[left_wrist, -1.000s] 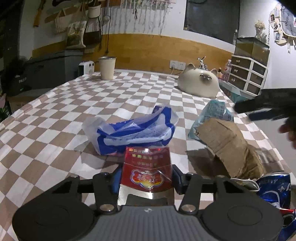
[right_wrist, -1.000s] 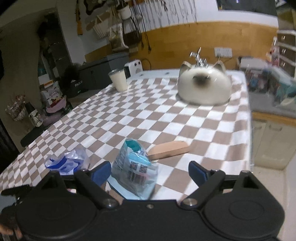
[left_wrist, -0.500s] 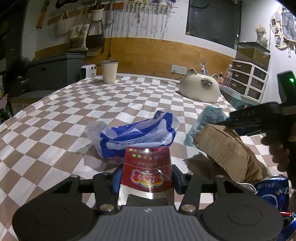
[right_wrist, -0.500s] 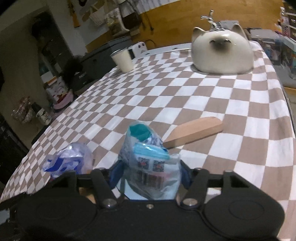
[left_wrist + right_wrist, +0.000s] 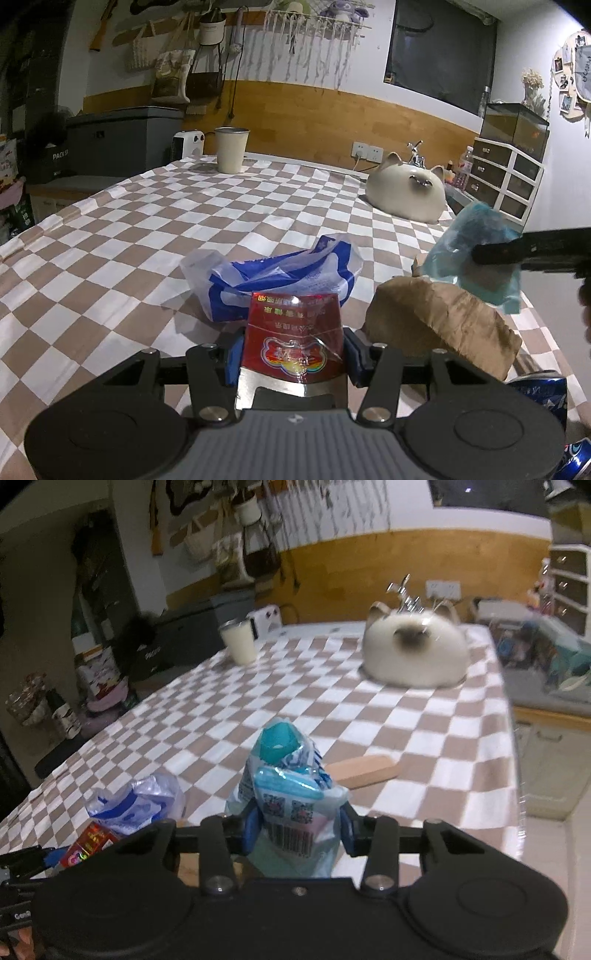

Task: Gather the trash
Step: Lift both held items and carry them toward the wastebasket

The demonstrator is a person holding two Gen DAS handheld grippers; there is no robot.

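My left gripper (image 5: 291, 354) is shut on a red foil packet (image 5: 293, 332), held just above the checkered tablecloth (image 5: 110, 258). In front of it lies a crumpled blue-and-white plastic bag (image 5: 280, 277), with a brown paper bag (image 5: 443, 325) to its right. My right gripper (image 5: 297, 827) has its jaws closing on a teal plastic packet (image 5: 288, 775) with a barcode, both pads against its sides. The left wrist view shows that teal packet (image 5: 476, 254) hanging clear of the table, above the paper bag.
A cat-shaped ceramic piece (image 5: 406, 192) sits at the far right of the table and a cream cup (image 5: 231, 149) at the far end. A wooden block (image 5: 364, 771) lies beyond the teal packet. Shiny blue wrappers (image 5: 535, 395) lie at the near right edge.
The right gripper's jaws came together around the teal packet and lifted it off the table. The left gripper kept still with the red packet.
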